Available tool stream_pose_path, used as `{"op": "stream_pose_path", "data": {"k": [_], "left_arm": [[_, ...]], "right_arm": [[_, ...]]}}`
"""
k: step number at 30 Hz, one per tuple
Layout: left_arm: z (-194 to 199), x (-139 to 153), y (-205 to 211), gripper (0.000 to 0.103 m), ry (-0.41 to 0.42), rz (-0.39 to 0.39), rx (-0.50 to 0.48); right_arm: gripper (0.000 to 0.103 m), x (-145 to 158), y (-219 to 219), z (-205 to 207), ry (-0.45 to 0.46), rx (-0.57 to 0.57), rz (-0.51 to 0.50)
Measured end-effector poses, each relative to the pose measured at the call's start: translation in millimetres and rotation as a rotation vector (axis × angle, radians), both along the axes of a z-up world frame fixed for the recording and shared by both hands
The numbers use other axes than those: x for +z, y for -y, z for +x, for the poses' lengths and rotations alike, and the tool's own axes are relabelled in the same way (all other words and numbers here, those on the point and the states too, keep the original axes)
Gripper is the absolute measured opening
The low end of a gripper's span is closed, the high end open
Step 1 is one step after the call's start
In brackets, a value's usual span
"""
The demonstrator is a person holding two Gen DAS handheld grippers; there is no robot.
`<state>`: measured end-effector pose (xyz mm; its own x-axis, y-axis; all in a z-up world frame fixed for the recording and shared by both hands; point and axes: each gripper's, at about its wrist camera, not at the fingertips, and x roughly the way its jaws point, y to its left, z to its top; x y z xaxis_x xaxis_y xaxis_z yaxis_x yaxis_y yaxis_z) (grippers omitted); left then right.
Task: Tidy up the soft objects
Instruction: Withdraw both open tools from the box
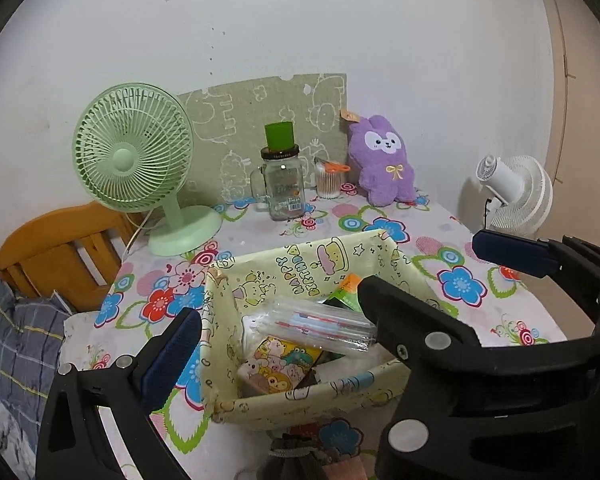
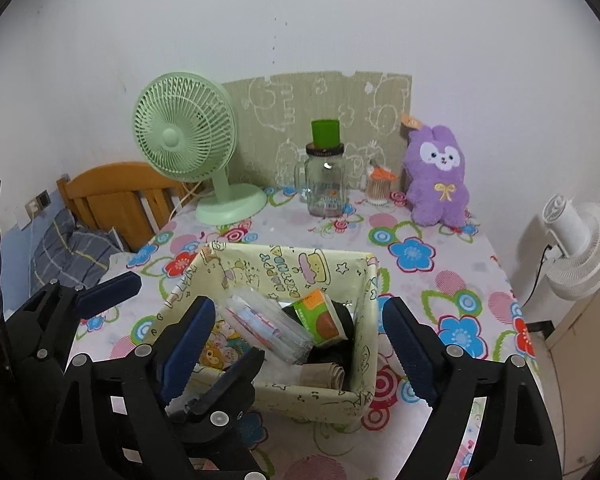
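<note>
Centrally on the flower-print tablecloth (image 2: 428, 280) of the table stands a pale yellow fabric storage bin (image 2: 296, 398) printed with cartoons, nearer the front edge than the back. Inside it lie a clear plastic packet of striped straws (image 2: 266, 326), an orange-and-green paper carton (image 2: 320, 316), a cartoon-print pouch (image 1: 278, 364) and something dark beneath that I cannot make out.

Both grippers hover over the bin with nothing between their fingers — the left gripper (image 1: 280, 312) has its jaws spread wide across the bin's left wall, and the right gripper (image 2: 298, 324) is likewise spread, one finger at each side of the bin.

Against the wall at the back right corner sits a purple plush rabbit (image 2: 436, 180) with a yellow bow, upright and well apart from the bin. Along the back edge stand a clear glass mug jar (image 2: 324, 190) topped by a green cup, a small cotton-swab container (image 2: 378, 188) just beside the rabbit, and a mint-green desk fan (image 2: 188, 140) at the back left corner.
</note>
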<state>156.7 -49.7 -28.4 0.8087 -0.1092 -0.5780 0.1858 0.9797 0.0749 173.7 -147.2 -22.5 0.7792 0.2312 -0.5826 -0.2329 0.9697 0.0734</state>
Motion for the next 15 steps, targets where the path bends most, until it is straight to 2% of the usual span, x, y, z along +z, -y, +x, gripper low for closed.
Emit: {"op": "stream_pose_path", "data": {"k": [6,15], "left_arm": [[-12.4,8.6,-2.2,0.103,0.016,-0.022,0.022],[-33.9,18.4,-3.9,0.103,0.039,-0.051,0.033]], "right_arm": [[0.094,10.1,2.1,-17.8,0.037,-0.028,0.006],[0.095,22.5,2.8,-46.2,0.084,-0.063,0.000]]}}
